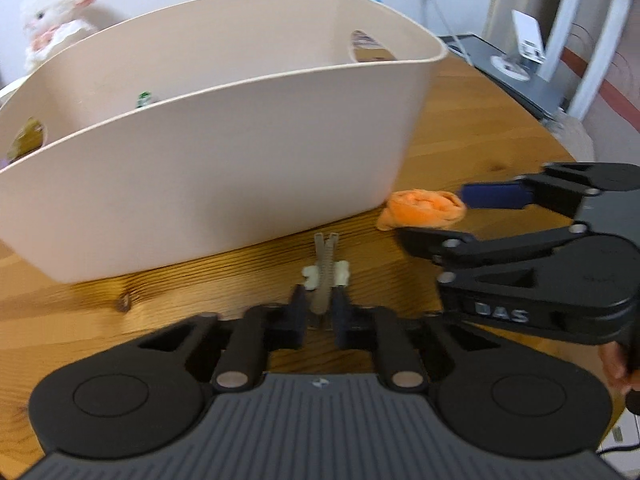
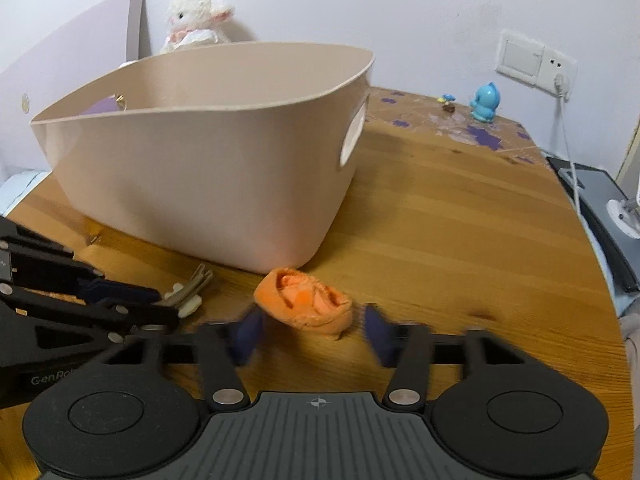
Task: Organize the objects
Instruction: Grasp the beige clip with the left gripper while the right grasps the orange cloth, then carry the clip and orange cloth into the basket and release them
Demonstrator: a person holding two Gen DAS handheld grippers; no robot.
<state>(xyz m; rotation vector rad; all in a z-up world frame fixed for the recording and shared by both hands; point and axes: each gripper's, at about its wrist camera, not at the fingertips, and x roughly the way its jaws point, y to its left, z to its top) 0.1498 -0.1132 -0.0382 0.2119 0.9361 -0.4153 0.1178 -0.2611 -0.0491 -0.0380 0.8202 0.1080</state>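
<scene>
A beige plastic basket (image 1: 224, 152) (image 2: 208, 152) stands on the wooden table. In front of it my left gripper (image 1: 323, 300) (image 2: 160, 300) is shut on a bunch of keys (image 1: 325, 276) (image 2: 188, 286) that lie low over the wood. To their right lies a rolled orange cloth (image 1: 424, 208) (image 2: 306, 302). My right gripper (image 2: 314, 332) (image 1: 432, 216) is open, its blue fingers on either side of the cloth. Inside the basket a small green-topped item (image 1: 144, 100) and something purple (image 2: 102, 108) show partly.
A white plush toy (image 2: 196, 20) (image 1: 56, 16) sits behind the basket by the wall. A blue figurine (image 2: 484, 102) and a tiny toy (image 2: 448, 103) stand at the far right of the table (image 2: 440, 208). A grey laptop-like slab (image 1: 520, 72) lies past the right edge.
</scene>
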